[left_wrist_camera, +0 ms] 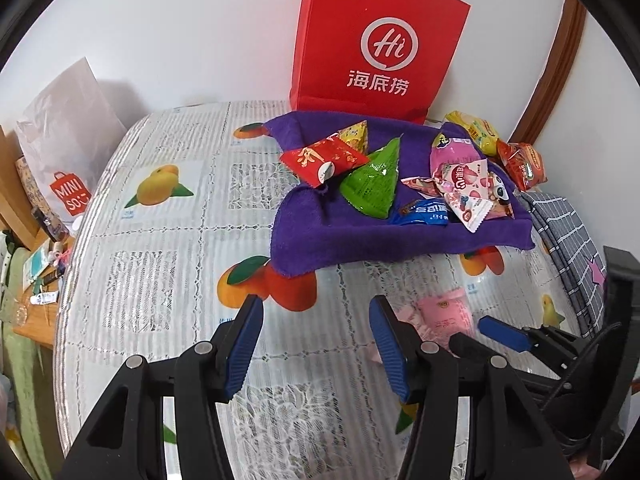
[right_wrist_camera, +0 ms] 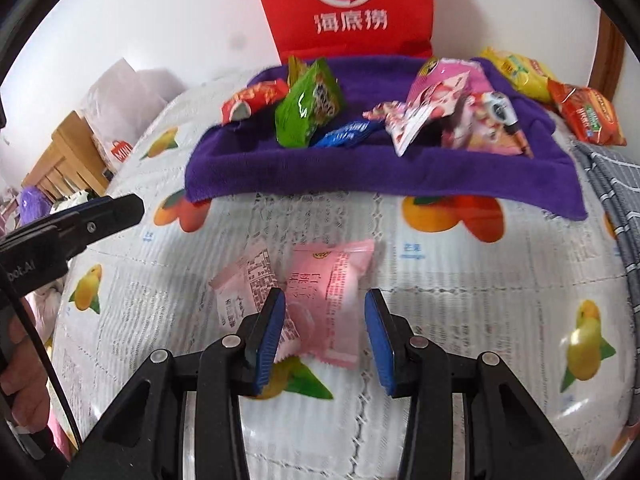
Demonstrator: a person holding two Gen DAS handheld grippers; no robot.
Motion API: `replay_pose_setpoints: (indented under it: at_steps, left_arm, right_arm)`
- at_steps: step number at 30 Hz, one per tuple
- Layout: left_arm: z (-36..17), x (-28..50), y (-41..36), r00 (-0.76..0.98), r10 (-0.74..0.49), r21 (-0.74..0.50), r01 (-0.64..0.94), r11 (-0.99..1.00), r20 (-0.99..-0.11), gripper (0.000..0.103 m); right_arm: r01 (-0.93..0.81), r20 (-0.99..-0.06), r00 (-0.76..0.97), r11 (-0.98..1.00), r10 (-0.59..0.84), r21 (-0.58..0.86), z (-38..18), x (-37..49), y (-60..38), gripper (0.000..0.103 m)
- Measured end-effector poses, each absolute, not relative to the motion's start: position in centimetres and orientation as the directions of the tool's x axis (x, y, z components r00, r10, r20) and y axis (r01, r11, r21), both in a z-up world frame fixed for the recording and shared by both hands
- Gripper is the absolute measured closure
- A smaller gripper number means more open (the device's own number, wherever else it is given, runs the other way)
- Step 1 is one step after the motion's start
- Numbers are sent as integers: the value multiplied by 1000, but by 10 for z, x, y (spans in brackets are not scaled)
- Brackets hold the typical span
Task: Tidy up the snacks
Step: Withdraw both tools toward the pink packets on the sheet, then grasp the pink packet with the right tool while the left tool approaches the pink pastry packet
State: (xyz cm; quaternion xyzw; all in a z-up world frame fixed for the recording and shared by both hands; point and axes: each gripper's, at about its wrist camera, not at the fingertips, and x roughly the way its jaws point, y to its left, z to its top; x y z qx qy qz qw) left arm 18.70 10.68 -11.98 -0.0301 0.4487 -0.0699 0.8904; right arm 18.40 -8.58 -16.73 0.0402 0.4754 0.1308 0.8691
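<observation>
Right gripper (right_wrist_camera: 325, 334): jaws spread, straddling the near end of the upper pink packet (right_wrist_camera: 334, 300). No pinch is visible; the pads stand clear of the wrapper on the right side and close against it on the left. A second pink packet (right_wrist_camera: 246, 286) lies partly under the first, both flat on the fruit-print tablecloth (right_wrist_camera: 460, 320).

Left gripper (left_wrist_camera: 316, 346): jaws spread, nothing between them, held above the cloth to the left of the pink packets.

Beyond the packets, the purple towel (right_wrist_camera: 380, 168) carries the remaining snacks: green packet (right_wrist_camera: 306, 108), red packet (right_wrist_camera: 256, 98), blue packet (right_wrist_camera: 348, 132), and a pink-and-white cluster (right_wrist_camera: 452, 112). The yellow packet (right_wrist_camera: 516, 74) and orange packet (right_wrist_camera: 586, 116) lie at its right rear edge. A red paper bag (right_wrist_camera: 348, 4) stands against the wall behind it.

Probable faults from this position:
- Closing here may catch both overlapping packets, since the left pad sits over their overlap.
- The wrapper is slick and air-filled; a pinch on its edge seam may slip or squirt it forward.
- The near towel edge is raised; a low carry path may snag it and shift the pile.
</observation>
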Motion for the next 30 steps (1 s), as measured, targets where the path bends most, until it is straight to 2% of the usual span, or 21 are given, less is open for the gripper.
replay_pose_setpoints:
  at_steps: [2,6,12,14,17,30]
  left_arm:
    - [-122,190,109,585,-156,-118,103,988,-796,50]
    - [-125,196,113,578,-165,-126,107,986,-799,50]
    - [-130,201,118,564,-171,-127,117,985,-808,50]
    - [-131,200,117,562,-169,-122,121,985,-810,50]
    - [-131,198,118,560,-173,-128,120,985,-810,50]
    - [-134,172,95,557,-185,-141,122,983,-810,50]
  right_arm:
    - [-186,-814,514,961,271,203,-171,186,-84,54]
    - [-183,-829,499,966,253,184,-180,192,-75,54]
    - [-184,-817,533,972,221,143,-182,195,-64,54]
    - [-188,-809,546,973,217,134,-181,195,-62,59]
    - [-193,-798,559,972,224,137,-178,191,-64,61]
    - [-220,-675,681,959,284,181,-125,140,-111,62]
